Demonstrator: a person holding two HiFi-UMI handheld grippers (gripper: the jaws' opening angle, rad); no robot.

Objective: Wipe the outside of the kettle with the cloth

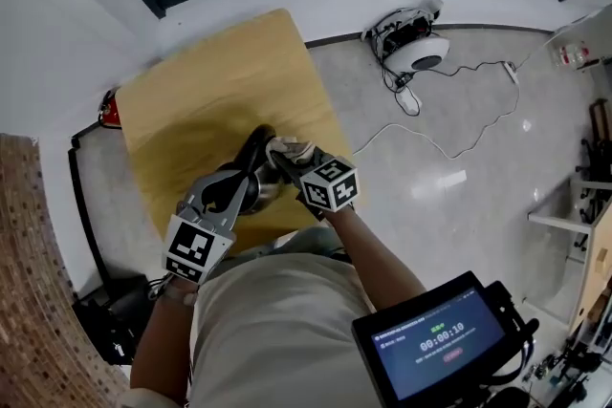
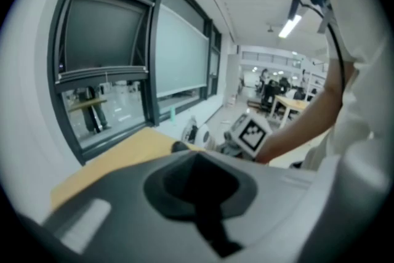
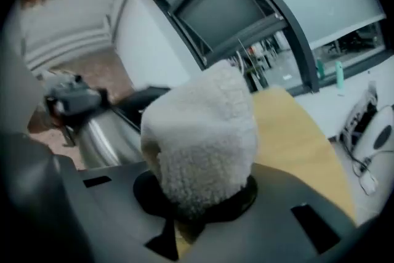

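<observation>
A steel kettle (image 1: 258,196) with a black handle (image 1: 251,146) stands near the front of the wooden table (image 1: 206,96). My left gripper (image 1: 232,191) reaches in from the lower left and is shut on the handle. Coming from the right, my right gripper (image 1: 292,165) is shut on a fluffy white cloth (image 1: 287,151) held against the kettle's top right side. In the right gripper view the cloth (image 3: 200,132) bulges out of the jaws, with the kettle's shiny body (image 3: 111,135) just to its left. The left gripper view shows only its own jaws (image 2: 200,194), pressed together.
The table's right edge runs close beside the kettle, with grey floor beyond. A white round device (image 1: 416,48) and its cable lie on that floor. A red object (image 1: 110,108) sits off the table's left corner. A black bag (image 1: 105,315) is at lower left.
</observation>
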